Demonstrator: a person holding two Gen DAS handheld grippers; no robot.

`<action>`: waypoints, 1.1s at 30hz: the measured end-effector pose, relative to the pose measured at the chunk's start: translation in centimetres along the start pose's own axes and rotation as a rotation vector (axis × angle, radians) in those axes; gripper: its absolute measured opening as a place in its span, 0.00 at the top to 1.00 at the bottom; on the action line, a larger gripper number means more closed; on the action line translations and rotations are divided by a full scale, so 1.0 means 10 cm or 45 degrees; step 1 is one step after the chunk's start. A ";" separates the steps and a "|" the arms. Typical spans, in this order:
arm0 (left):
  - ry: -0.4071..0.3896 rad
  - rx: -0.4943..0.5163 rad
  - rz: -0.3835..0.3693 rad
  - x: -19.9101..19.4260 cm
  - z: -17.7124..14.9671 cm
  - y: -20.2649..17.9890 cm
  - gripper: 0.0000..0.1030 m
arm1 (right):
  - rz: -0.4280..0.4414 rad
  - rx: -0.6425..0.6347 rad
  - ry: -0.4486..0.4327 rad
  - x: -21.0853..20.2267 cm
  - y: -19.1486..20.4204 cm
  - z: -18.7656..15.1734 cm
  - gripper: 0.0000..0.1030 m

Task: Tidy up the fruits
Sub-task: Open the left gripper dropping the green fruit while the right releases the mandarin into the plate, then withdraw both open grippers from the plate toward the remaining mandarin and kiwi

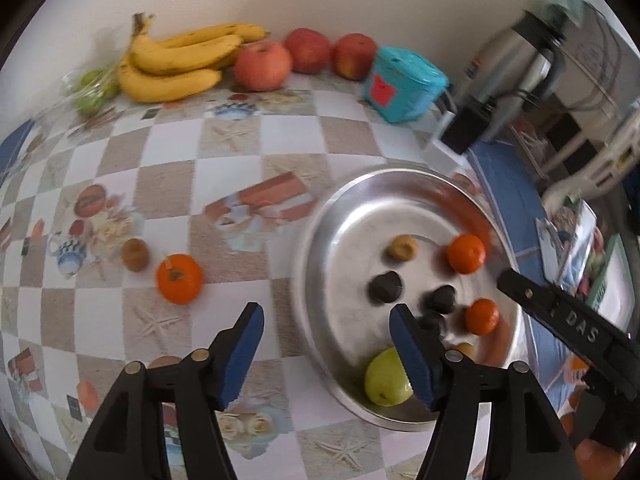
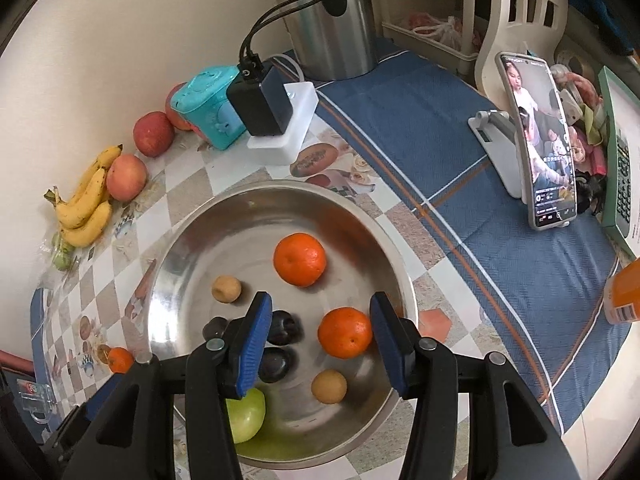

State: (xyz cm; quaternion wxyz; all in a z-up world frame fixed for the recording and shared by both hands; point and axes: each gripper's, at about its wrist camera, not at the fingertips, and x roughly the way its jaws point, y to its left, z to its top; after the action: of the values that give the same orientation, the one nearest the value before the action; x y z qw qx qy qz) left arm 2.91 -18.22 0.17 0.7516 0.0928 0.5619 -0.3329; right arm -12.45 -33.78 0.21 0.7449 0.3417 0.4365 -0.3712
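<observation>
Fruits are partly gathered: the steel bowl [image 2: 192, 236] already holds two oranges, dark plums, a green apple and small brown fruits, while one orange [image 1: 179, 279] and a brown fruit [image 1: 135, 255] lie loose on the bench [image 1: 224, 140]. I judge the next move is reaching my left tool [image 1: 326, 330] forward-left to that orange. Its jaws stand wide apart, holding nothing. My right tool [image 2: 320, 330] hovers over the bowl, also spread and empty.
</observation>
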 end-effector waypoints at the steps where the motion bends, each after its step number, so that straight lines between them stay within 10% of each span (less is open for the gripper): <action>1: -0.002 -0.019 0.012 0.00 0.01 0.04 0.29 | 0.000 -0.002 0.005 0.01 0.01 -0.01 0.49; 13: -0.016 -0.160 0.206 0.03 0.02 0.49 0.01 | 0.009 -0.111 0.047 0.09 0.25 -0.11 0.35; 30: -0.011 -0.258 0.343 0.02 0.00 0.83 0.00 | -0.006 -0.275 0.076 0.14 0.53 -0.22 0.33; 33: -0.031 -0.254 0.370 -0.01 0.00 0.87 0.00 | -0.006 -0.293 0.063 0.14 0.56 -0.23 0.06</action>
State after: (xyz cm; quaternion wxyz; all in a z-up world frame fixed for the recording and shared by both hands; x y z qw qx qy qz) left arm 8.20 -11.56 -1.75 0.8040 0.0939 0.5637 -0.1643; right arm -8.10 -29.42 -0.90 0.7673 0.2619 0.4955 -0.3117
